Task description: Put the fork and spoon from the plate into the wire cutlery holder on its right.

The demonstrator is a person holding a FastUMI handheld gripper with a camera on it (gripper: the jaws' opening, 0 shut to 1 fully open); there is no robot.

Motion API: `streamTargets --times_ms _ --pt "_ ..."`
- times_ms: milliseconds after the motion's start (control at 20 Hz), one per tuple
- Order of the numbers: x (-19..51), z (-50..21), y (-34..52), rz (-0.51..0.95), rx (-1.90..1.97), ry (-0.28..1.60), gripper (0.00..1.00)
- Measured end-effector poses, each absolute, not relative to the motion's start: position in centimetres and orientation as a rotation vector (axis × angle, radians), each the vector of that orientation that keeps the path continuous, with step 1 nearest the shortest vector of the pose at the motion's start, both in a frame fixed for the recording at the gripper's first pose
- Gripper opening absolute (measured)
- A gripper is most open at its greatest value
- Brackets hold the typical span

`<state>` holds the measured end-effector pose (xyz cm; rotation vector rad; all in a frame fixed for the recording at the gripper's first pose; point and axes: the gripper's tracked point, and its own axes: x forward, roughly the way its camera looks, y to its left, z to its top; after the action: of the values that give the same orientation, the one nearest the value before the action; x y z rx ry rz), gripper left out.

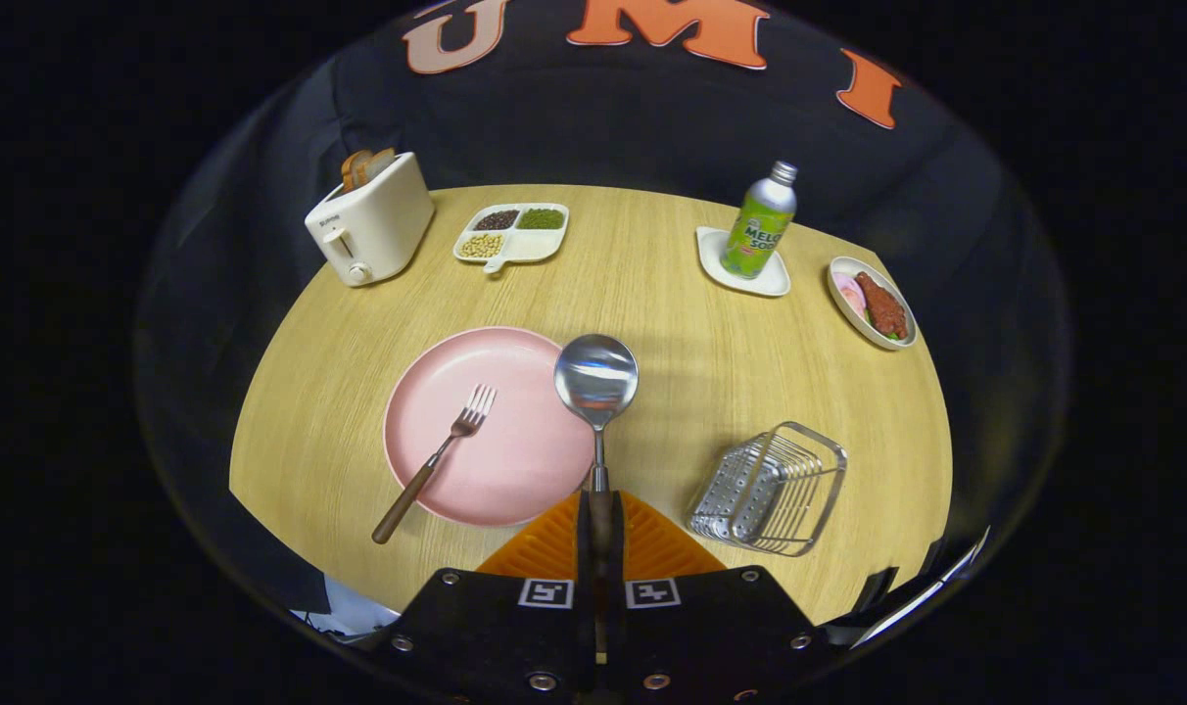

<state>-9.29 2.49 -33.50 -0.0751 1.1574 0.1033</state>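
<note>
Between its two fingers, the hand-held gripper (601, 509) squeezes the spoon (596, 382) by its handle, with the bowl up over the pink plate's (496, 460) edge. The fork (437, 460) lies on the plate. The wire cutlery holder (772, 487) sits to the right, with nothing in it. Both pieces must go in.

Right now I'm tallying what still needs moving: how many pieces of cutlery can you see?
2. The spoon is clamped by its handle between the gripper fingers, bowl raised over the pink plate's right edge. The fork lies on that plate, handle overhanging the rim.
</note>
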Motion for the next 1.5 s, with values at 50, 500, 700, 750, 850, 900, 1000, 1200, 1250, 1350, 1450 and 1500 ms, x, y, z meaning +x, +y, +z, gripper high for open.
streamTargets --times_ms 50,500,700,750,850,900,1000,1200,1250,1350,1450,1500 --pt "-9.4 -33.1 1.5 0.086 -0.073 1.158 0.05" --pt "-10.4 -32.2 -7.0 -0.061 -0.069 1.252 0.05" --pt "-11.7 -32.8 -7.7 -0.039 -0.022 1.33 0.05" --pt "-11.9 -33.1 -7.8 -0.03 -0.016 1.347 0.05" --pt "-12.6 -33.7 -8.2 -0.026 0.0 1.39 0.05" --pt "-12.8 -34.0 -8.3 -0.024 0.016 1.413 0.05" --pt "-13.1 -34.2 -8.8 -0.023 0.032 1.454 0.05" --pt "-13.0 -35.1 -9.5 -0.068 0.087 1.527 0.08" --pt "-12.6 -35.4 -9.8 -0.095 0.102 1.527 0.08" --pt "-12.4 -35.8 -9.7 -0.091 0.113 1.541 0.08" --pt "-12.0 -36.0 -9.7 -0.089 0.089 1.531 0.08" --pt "-11.7 -36.2 -9.7 -0.092 0.074 1.521 0.09"
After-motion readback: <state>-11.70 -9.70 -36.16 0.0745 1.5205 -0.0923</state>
